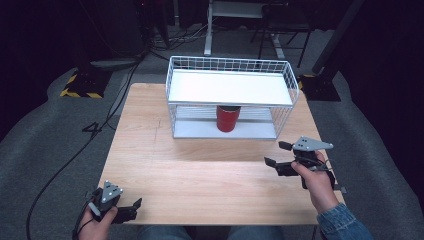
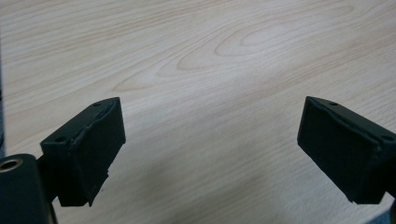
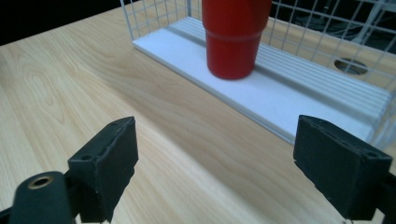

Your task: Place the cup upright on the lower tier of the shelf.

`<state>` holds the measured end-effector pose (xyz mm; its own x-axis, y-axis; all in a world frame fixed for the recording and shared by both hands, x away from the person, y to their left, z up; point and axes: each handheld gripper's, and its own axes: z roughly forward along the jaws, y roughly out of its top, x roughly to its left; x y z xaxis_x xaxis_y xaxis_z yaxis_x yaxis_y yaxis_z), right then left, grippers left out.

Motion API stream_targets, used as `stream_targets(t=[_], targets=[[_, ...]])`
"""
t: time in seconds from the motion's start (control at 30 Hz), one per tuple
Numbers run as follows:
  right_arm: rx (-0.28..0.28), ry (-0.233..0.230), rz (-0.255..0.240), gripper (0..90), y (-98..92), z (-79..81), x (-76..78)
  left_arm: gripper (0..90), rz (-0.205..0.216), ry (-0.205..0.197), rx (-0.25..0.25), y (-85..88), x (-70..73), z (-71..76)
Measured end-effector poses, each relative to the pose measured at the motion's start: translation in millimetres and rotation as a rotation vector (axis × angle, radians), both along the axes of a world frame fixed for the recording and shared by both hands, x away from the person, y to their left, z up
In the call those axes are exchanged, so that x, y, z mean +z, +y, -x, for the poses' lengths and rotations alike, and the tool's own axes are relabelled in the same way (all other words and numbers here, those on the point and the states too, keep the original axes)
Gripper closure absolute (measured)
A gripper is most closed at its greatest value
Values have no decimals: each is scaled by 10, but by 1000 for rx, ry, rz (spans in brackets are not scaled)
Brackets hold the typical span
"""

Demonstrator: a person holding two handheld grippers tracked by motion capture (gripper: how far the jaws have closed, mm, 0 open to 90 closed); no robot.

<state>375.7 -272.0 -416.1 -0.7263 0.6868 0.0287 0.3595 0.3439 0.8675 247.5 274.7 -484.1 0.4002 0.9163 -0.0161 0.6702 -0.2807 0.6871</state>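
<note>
Left tool: the left tool sat at the near left corner of the tabletop, jaws spread wide and holding nothing. Its own view showed bare wood grain between the jaws, so it looked parked, kept clear of the work.

Right tool: the right tool hung over the tabletop near the right edge, well forward of the left one. Its jaws stood wide apart and empty, pointed left and toward the rack. That aim made it look like the working hand, lined up for a reach.

Right hand: the hand gripped the tool from behind, a denim sleeve at the near right corner.

Cup: the red cup stood upright on the lower shelf of the rack, about midway along it, close to the open front. In the right gripper view the cup sat ahead and between the jaws' lines, still well apart from them. Standing near the front lip likely left it easy to take from the side.

Rack: the white wire rack stood at the far edge of the tabletop, its upper shelf bare and roofing the cup, so any approach probably had to come in low through the front.
</note>
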Motion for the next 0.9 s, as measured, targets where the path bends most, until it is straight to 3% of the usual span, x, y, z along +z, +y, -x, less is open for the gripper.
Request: stream_targets(t=[0.13, 0.3, 0.5, 0.9], targets=[[-17, 9, 5, 142, -80, 72, -30, 82, -8, 3, -33, -83, -15, -77], [-100, 38, 33, 135, -220, 181, -86, 83, -24, 12, -73, -194, -25, -168], [-124, 84, 9, 136, -368, 287, -236, 82, -23, 24, -101, -296, -46, -258], [-168, 137, 67, 136, -635, 436, -500, 84, -27, 51, -139, -460, -108, -442]])
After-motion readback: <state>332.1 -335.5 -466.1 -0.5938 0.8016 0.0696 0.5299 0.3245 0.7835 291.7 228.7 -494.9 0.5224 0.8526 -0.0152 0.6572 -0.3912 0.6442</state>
